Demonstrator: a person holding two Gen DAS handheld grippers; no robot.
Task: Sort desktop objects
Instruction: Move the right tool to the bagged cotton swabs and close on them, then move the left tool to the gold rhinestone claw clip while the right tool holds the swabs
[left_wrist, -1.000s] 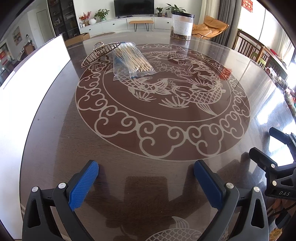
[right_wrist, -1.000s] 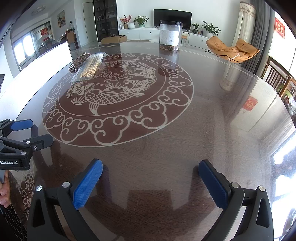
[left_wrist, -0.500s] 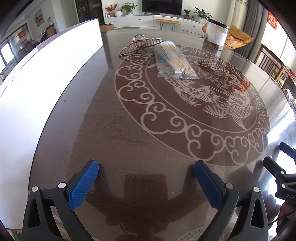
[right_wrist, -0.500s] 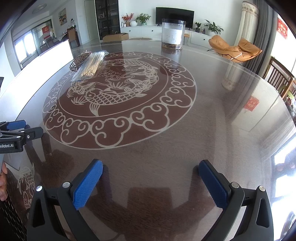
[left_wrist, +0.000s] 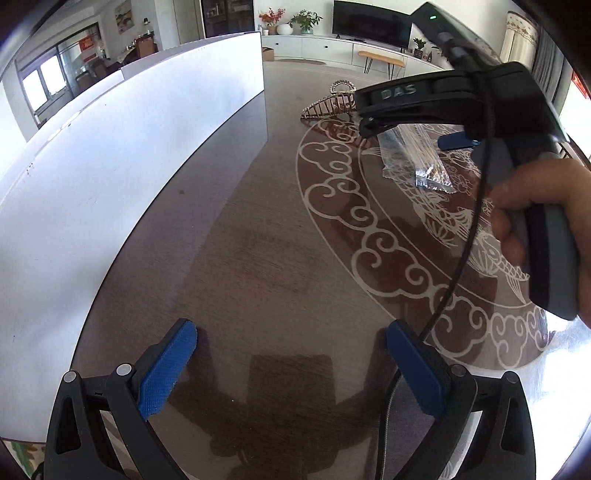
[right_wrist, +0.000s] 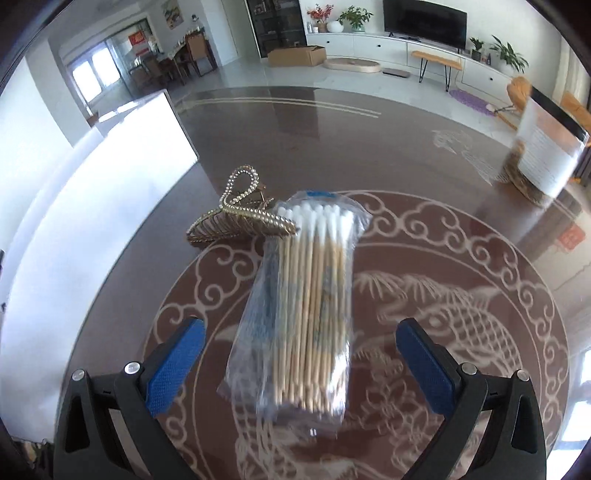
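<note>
My right gripper (right_wrist: 299, 365), jaws apart, straddles the cotton swab bag (right_wrist: 303, 306) lying beside the gold hair claw (right_wrist: 240, 221), while only my left view shows "DAS" on it; left gripper (left_wrist: 291, 365) gapes over bare table (left_wrist: 258, 240).

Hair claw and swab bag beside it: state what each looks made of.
Hair claw: seemingly gold-toned metal, shiny, its looped handle edged with bead-like studs, possibly rhinestones. Swab bag: thin clear plastic, glossy and wrinkled, holding pale sticks, apparently wood or bamboo, with white cotton-like tips.
</note>
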